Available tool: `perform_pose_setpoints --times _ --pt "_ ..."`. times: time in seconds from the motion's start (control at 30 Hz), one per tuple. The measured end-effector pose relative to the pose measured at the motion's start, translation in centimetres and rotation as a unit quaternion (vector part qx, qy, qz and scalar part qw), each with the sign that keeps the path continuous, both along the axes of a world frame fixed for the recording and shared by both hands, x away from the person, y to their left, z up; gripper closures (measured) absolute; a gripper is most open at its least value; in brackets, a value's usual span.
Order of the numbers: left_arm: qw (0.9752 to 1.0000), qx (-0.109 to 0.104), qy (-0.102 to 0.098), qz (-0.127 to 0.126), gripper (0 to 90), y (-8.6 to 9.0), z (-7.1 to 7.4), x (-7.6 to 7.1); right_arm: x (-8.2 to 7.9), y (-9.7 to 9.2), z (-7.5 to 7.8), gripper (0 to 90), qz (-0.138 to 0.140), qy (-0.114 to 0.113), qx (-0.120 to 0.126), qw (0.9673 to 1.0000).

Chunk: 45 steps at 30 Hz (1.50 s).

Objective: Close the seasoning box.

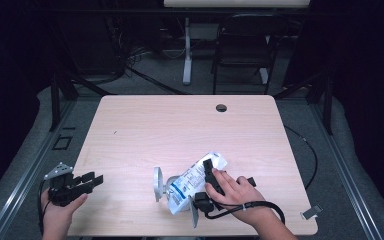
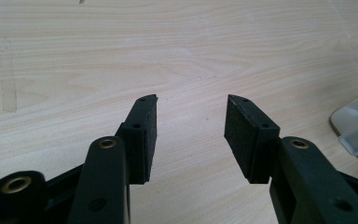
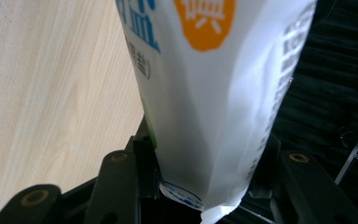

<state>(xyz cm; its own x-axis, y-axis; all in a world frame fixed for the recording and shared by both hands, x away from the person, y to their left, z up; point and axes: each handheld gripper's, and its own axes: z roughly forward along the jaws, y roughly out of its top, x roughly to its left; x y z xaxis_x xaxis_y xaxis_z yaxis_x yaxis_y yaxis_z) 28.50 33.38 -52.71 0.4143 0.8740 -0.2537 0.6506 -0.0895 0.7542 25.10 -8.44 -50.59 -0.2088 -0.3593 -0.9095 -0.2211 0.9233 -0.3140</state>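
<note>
We had the white printed pouch [image 3: 214,93] clamped across its body, near its lower end, by the right gripper [image 3: 205,182] — both black pads pressed into its sides, the film bulging between them. From above, the pouch [image 1: 192,182] lay tilted toward the near edge of the table [image 1: 180,125], with its far end pointing away and to the right. We judged the grip was set broadside so that the soft bag would not fold or slip when carried, and the right hand [image 1: 230,192] lay over the gripper to steady it.

Just left of the pouch stood a small clear plastic piece [image 1: 158,184]; we could not tell what it was, nor whether the bag touched it. Its edge also showed at the right of the left gripper view [image 2: 356,128].

The left gripper [image 1: 91,180] waited well apart at the near left corner, held in the left hand [image 1: 60,207]. Its jaws were spread with nothing between them, the pads [image 2: 148,135] hanging over bare wood — kept clear, we thought, until a second grip was wanted.
</note>
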Motion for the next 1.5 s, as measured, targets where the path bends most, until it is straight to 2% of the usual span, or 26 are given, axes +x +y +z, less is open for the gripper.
perform_pose_setpoints --times 0.7,1.5 --pt "1.0 -0.001 -0.002 0.002 54.6 0.11 -0.12 0.03 0.0 0.14 0.1 57.8 0.0 -0.005 -0.011 0.9999" --pt "1.0 0.0 -0.002 0.003 54.6 0.13 -0.14 0.04 0.0 0.13 0.27 61.3 0.002 -0.002 -0.009 1.0"
